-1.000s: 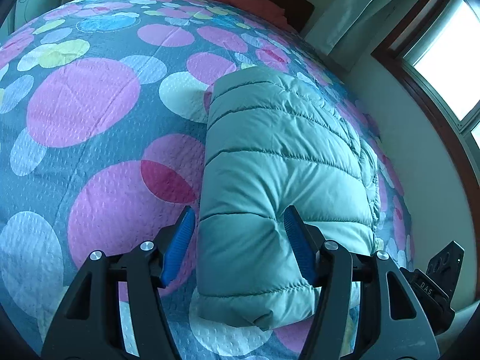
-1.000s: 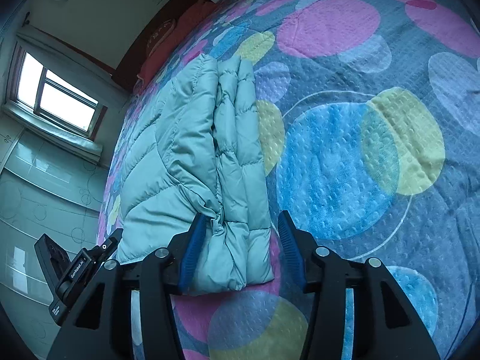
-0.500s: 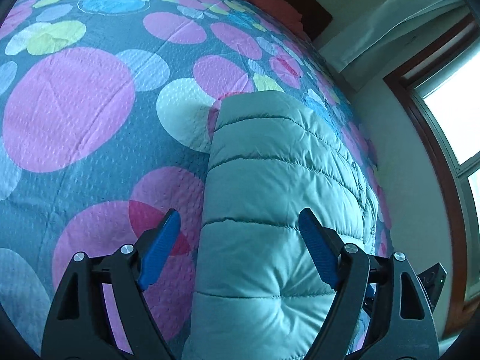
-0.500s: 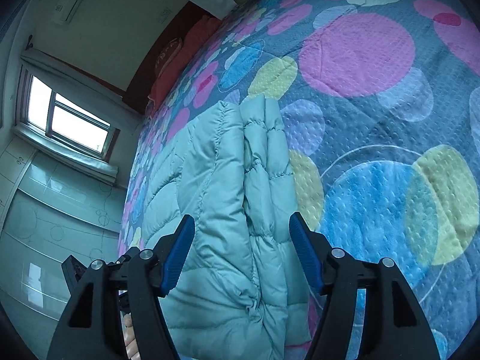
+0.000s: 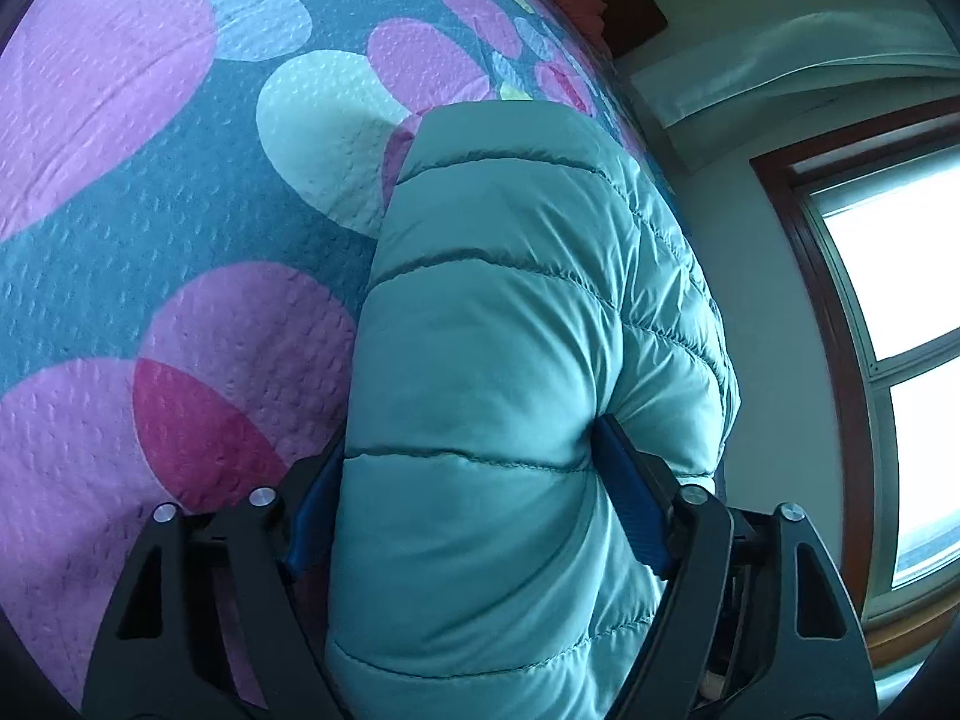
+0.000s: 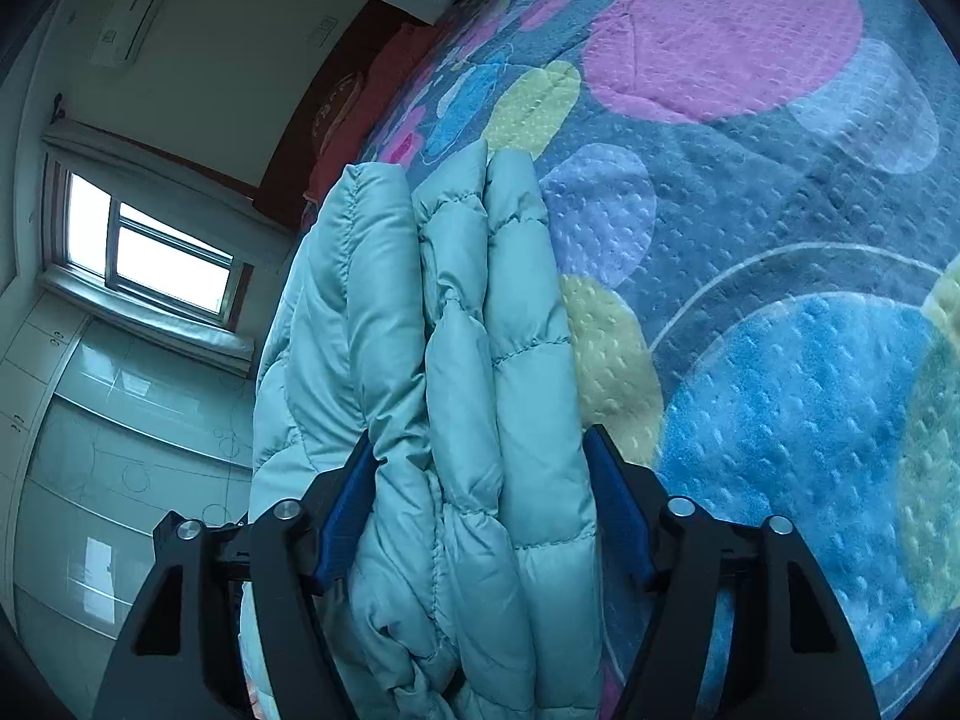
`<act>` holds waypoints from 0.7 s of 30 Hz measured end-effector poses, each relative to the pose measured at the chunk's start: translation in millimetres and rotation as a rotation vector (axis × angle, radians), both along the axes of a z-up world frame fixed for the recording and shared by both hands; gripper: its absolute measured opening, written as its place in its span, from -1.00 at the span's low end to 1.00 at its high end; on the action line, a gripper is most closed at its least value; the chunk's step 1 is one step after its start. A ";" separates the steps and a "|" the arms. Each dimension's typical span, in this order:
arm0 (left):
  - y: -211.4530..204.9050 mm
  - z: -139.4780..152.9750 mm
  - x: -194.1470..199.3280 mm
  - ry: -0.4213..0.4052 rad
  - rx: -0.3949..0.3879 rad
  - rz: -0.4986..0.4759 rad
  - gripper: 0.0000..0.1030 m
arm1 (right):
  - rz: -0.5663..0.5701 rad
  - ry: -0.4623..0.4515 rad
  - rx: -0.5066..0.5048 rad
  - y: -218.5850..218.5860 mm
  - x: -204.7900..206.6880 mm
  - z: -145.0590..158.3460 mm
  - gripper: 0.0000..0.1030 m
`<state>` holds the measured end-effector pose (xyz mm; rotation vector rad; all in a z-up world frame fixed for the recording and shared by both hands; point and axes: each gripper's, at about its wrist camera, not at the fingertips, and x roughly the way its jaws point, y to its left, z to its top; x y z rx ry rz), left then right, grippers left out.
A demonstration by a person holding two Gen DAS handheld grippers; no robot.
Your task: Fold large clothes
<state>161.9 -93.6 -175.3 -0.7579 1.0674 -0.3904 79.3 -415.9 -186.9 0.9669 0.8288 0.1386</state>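
My left gripper [image 5: 465, 468] has its jaws set wide around the folded teal puffer jacket [image 5: 510, 312]. The jaws have just been closing after opening wider. The jacket's quilted bulk fills the gap between them from side to side. The right blue pad [image 5: 630, 498] lies against the jacket's side, where the padding bulges over its tip. The left pad is mostly hidden behind the fabric, so I cannot confirm a firm clamp; I record the jaws as apart, with the jacket between them and touching them.

My right gripper [image 6: 477, 480] straddles the other end of the same jacket [image 6: 468, 360], where several stacked layers and folded edges show. These jaws have also just been closing. The left pad [image 6: 348, 498] presses into a crease of the fabric. The right pad [image 6: 618, 510] sits at the outer layer's edge, touching or just beside it; I cannot tell which. The layers fill the gap.

The jacket lies on the bed [image 5: 180, 228], on a bedspread patterned with coloured circles, along the bed's edge nearest the window [image 6: 162, 252]. The rest of the bedspread stretches away bare on the far side of the jacket from the window. A red pillow [image 6: 354, 114] rests at the head of the bed.
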 end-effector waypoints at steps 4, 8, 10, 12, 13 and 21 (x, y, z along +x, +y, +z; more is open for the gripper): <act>-0.1 2.2 -2.2 -0.037 0.003 0.012 0.00 | -0.015 -0.028 0.066 5.8 2.9 -9.0 -0.18; 4.5 6.7 -2.7 -0.070 -0.016 0.016 -0.28 | -0.022 -0.061 0.094 14.5 2.2 -8.6 -0.41; 7.6 9.8 -1.7 -0.078 -0.022 0.018 -0.34 | -0.020 -0.079 0.083 19.9 0.3 -3.3 -0.47; 11.8 14.8 -2.5 -0.092 -0.023 0.023 -0.38 | -0.014 -0.094 0.068 28.7 1.3 3.8 -0.51; 14.1 18.2 -1.9 -0.101 -0.020 0.028 -0.40 | -0.010 -0.103 0.068 32.6 3.5 6.1 -0.52; 65.1 39.8 8.3 -0.165 -0.005 0.106 -0.42 | 0.080 -0.144 0.087 79.0 51.6 16.0 -0.54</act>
